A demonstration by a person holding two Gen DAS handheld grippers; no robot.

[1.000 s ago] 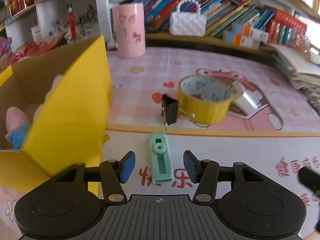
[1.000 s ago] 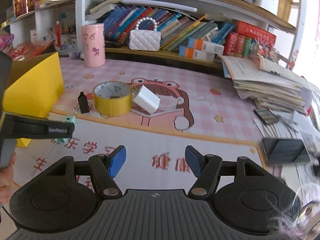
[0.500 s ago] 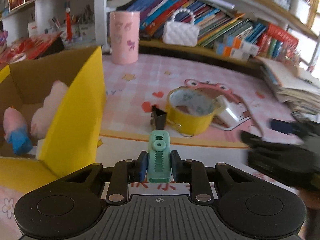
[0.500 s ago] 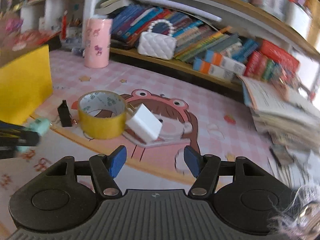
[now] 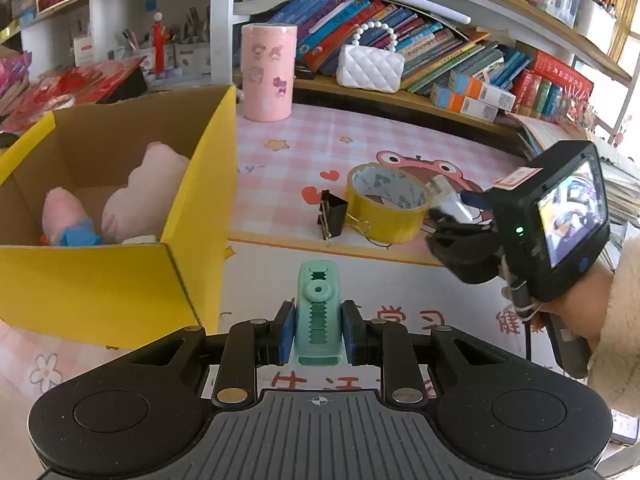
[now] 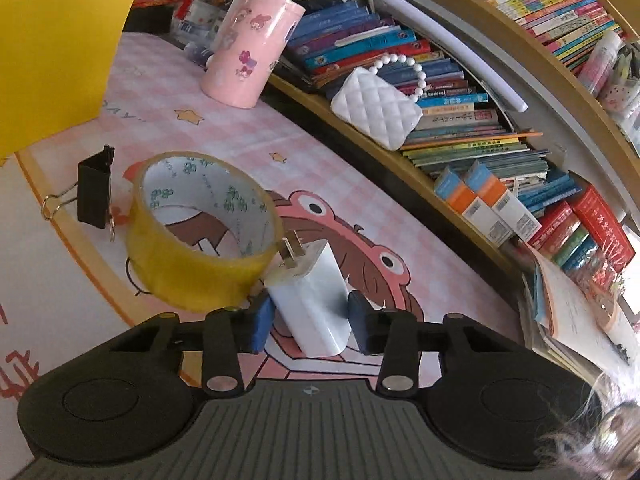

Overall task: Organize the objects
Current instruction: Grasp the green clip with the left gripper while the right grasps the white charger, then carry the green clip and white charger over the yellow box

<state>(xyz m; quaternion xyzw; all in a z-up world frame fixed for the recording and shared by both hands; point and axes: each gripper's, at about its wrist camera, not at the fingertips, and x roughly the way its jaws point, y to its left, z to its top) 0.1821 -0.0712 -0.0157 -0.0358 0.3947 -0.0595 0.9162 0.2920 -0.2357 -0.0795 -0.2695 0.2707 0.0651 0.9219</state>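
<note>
My left gripper is shut on a mint-green utility knife and holds it above the mat, just right of the open yellow box. The box holds pink plush toys. My right gripper is around a white plug charger, blue pads close on both sides; the charger leans against a yellow tape roll. A black binder clip lies left of the roll. The left wrist view also shows the tape roll, the clip and the right gripper.
A pink cylinder tin and a white quilted purse stand at the back by a bookshelf. A stack of papers lies at the right. A pink cartoon mat covers the table.
My left gripper has closed on the green knife and lifted it. My right gripper has moved forward and left to the white charger, and its jaws have narrowed around it.
</note>
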